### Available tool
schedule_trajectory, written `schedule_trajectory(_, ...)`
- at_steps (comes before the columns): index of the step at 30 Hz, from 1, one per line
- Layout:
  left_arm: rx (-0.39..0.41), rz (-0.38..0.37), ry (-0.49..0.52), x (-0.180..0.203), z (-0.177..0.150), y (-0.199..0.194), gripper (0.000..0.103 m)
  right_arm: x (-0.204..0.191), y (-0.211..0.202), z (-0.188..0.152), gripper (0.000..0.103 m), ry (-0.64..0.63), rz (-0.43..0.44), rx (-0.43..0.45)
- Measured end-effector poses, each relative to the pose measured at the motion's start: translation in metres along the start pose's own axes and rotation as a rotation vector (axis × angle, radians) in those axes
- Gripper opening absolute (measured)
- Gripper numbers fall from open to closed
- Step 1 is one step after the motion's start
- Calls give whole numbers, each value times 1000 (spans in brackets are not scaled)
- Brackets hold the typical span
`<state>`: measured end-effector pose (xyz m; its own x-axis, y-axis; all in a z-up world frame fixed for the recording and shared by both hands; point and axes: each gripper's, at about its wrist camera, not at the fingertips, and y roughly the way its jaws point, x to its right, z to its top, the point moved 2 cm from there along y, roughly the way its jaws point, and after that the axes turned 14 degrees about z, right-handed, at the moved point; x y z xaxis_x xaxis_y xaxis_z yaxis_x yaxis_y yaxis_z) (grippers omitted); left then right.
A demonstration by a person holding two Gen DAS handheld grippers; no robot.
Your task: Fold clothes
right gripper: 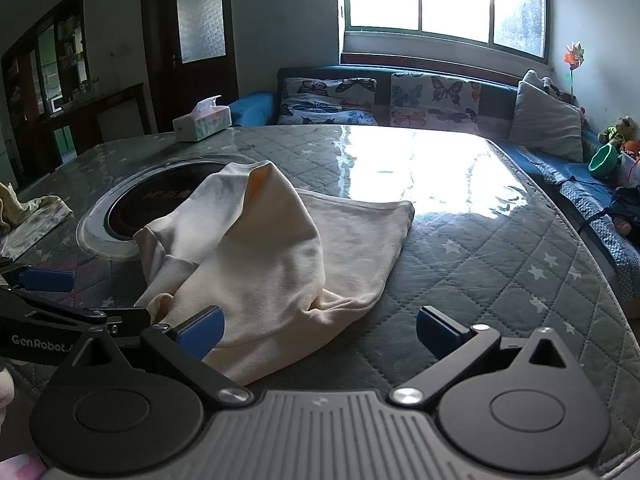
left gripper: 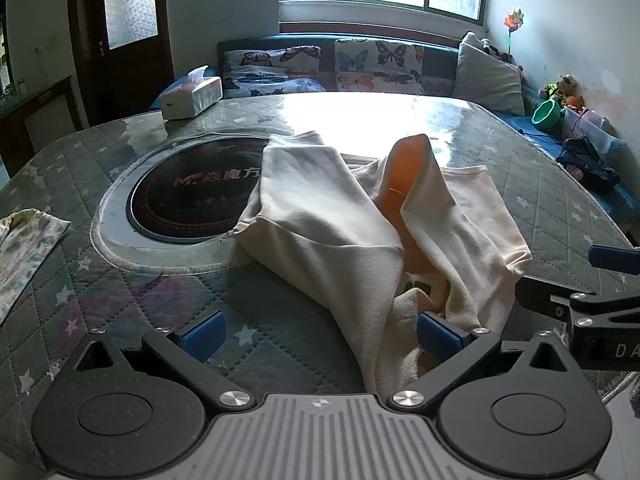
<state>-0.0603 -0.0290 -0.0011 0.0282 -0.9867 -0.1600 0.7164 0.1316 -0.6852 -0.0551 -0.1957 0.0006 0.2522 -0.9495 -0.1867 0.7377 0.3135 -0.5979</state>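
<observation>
Held white tissues poking from its top slot: tissue box (left gripper: 192, 97) at table's far left edge. Lay crumpled mid-table, partly over the round black hob (left gripper: 192, 196): cream garment (left gripper: 340, 216). Spread wide, gripping nothing: left gripper (left gripper: 320, 338), right pad against cloth; right gripper (right gripper: 320, 332), left pad touching cloth.

Cream garment (right gripper: 280, 264) lies crumpled on the quilted table (right gripper: 500, 280), jaws spread wide.

Left tool (left gripper: 320, 334) and right tool (right gripper: 320, 330) both gape wide, side by side.
</observation>
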Motion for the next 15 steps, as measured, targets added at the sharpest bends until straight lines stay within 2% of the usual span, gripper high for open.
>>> schedule_trajectory(15, -9, -5, 13, 6, 3, 5, 103, 2, 5, 1, 103, 6, 7, -10)
